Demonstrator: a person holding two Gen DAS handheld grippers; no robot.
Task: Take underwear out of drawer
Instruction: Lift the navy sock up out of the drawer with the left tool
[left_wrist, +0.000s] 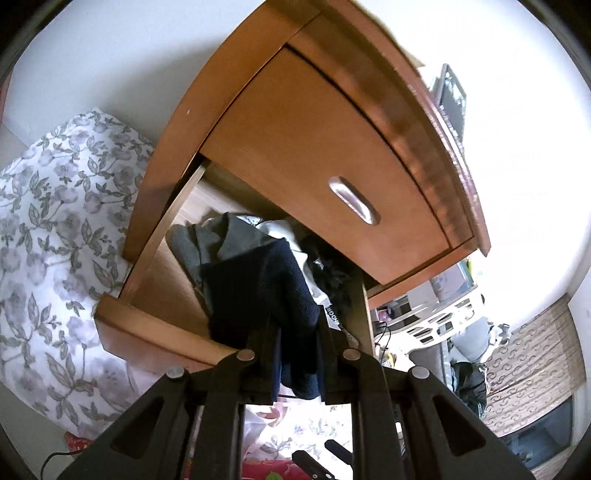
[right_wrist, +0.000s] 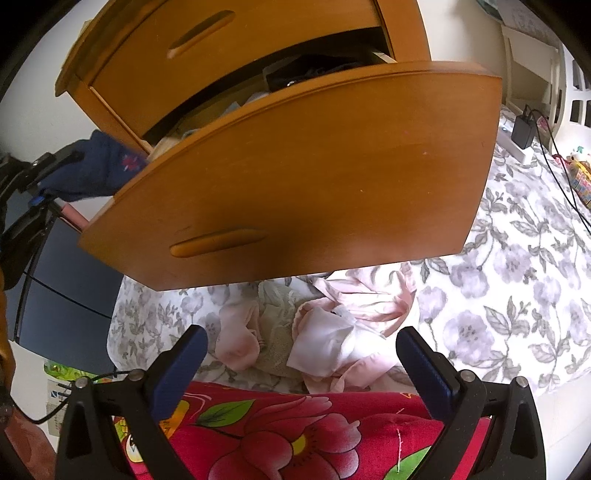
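My left gripper (left_wrist: 295, 343) is shut on a dark navy piece of underwear (left_wrist: 258, 288), which hangs from the jaws just above the open drawer (left_wrist: 147, 332). Grey (left_wrist: 207, 243), white and black clothes still lie in that drawer. In the right wrist view the same navy underwear (right_wrist: 99, 166) shows at the left, beside the open drawer's front panel (right_wrist: 314, 177). My right gripper (right_wrist: 301, 354) stands open and holds nothing. It hovers over a pile of pink and white garments (right_wrist: 325, 332) on the bed.
The closed upper drawer (left_wrist: 332, 147) with a metal handle sits above the open one. Floral bedding (left_wrist: 55, 221) lies to the left, and a red floral blanket (right_wrist: 295, 432) under my right gripper. A charger with cables (right_wrist: 522, 129) is at the far right, a white basket (left_wrist: 443, 314) behind.
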